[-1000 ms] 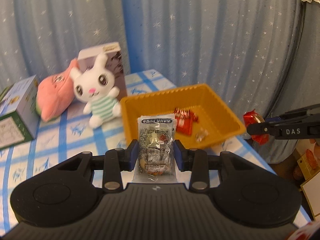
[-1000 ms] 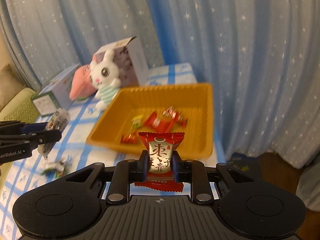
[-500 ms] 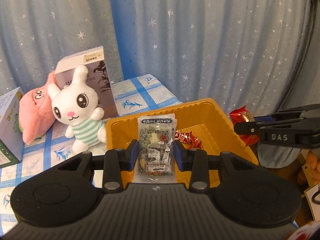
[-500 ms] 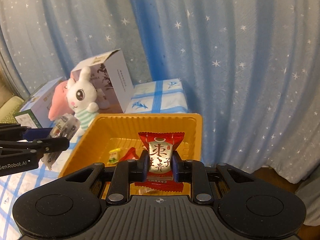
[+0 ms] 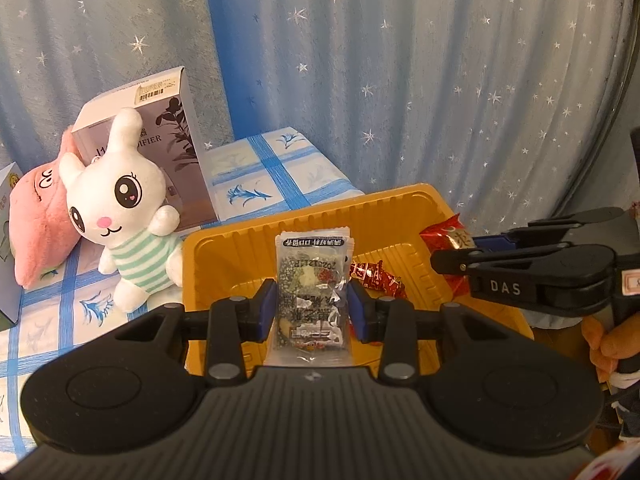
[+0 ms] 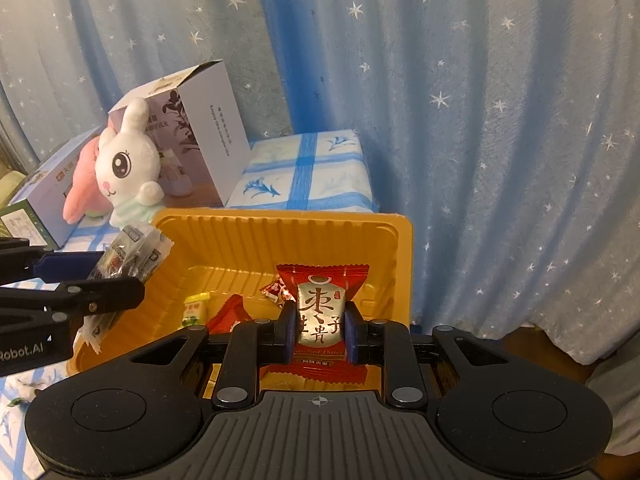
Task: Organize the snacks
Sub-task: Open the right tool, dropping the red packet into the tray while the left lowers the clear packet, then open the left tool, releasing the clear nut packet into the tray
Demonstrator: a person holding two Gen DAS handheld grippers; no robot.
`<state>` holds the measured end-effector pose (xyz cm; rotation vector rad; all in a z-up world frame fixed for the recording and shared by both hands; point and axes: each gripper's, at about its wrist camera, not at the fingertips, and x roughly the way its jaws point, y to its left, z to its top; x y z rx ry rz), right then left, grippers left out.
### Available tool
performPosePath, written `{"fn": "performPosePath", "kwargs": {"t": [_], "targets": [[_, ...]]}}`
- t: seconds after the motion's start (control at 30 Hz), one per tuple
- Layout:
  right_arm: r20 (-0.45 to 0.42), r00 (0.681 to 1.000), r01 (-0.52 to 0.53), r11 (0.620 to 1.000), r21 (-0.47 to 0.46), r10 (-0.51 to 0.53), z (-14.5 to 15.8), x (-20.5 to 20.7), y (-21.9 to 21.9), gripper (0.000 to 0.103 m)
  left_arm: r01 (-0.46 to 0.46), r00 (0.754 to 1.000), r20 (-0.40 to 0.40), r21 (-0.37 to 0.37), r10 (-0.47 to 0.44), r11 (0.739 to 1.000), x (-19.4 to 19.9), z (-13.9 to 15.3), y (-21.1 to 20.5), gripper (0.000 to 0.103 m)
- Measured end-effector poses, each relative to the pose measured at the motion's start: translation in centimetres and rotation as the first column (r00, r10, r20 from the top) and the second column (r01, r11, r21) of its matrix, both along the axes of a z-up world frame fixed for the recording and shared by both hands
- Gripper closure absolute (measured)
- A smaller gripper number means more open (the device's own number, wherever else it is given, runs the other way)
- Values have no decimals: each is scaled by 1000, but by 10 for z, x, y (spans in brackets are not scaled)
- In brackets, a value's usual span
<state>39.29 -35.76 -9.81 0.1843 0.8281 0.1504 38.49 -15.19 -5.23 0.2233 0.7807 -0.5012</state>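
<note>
My left gripper (image 5: 312, 312) is shut on a clear snack packet (image 5: 312, 280) with dark print, held upright over the orange tray (image 5: 224, 248). My right gripper (image 6: 318, 334) is shut on a red date candy packet (image 6: 322, 300), over the same orange tray (image 6: 280, 232). In the left wrist view the right gripper (image 5: 452, 254) reaches in from the right with the red packet (image 5: 444, 236) above the tray's right rim. In the right wrist view the left gripper (image 6: 120, 276) comes in from the left with the clear packet (image 6: 128, 256). Several small wrapped candies (image 6: 224, 312) lie in the tray.
A white plush rabbit (image 5: 120, 204), a pink plush (image 5: 36, 220) and a purple-grey box (image 5: 152, 136) stand behind the tray on the blue-checked tablecloth (image 5: 272, 176). A blue starry curtain (image 6: 480, 120) hangs close behind. A light box (image 6: 44, 184) sits at the far left.
Both grippers have moved forward and down over the orange tray, each keeping its packet. The tray now lies right under the fingers and the two grippers are closer together.
</note>
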Motion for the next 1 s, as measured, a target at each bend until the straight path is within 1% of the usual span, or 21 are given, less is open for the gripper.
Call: {"fn": "performPosePath", "kwargs": {"t": [0.17, 0.3, 0.37, 0.43, 0.47, 0.73, 1.0], "targets": [[16, 1000, -6, 1000, 7, 6, -3, 5, 2, 79, -9, 1000, -7, 0, 9, 1000, 2, -2, 1, 68], [26, 1000, 1, 1000, -7, -1, -4, 8, 4, 77, -15, 1000, -13, 2, 15, 1000, 4, -4, 4, 68], [33, 999, 1, 1000, -5, -1, -4, 8, 3, 71, -18, 1000, -16, 3, 18, 1000, 4, -6, 6, 68], [41, 999, 5, 1000, 2, -5, -4, 6, 2, 57, -21, 1000, -19, 4, 21, 1000, 5, -7, 7, 68], [46, 999, 10, 1000, 4, -10, -4, 5, 1, 56, -23, 1000, -21, 5, 23, 1000, 5, -7, 8, 68], [33, 999, -10, 1000, 19, 9, -3, -1, -3, 55, -30, 999, -30, 5, 30, 1000, 9, -11, 11, 68], [19, 1000, -10, 1000, 22, 9, -6, -2, -4, 55, -32, 998, -45, 11, 33, 999, 18, -15, 5, 68]]}}
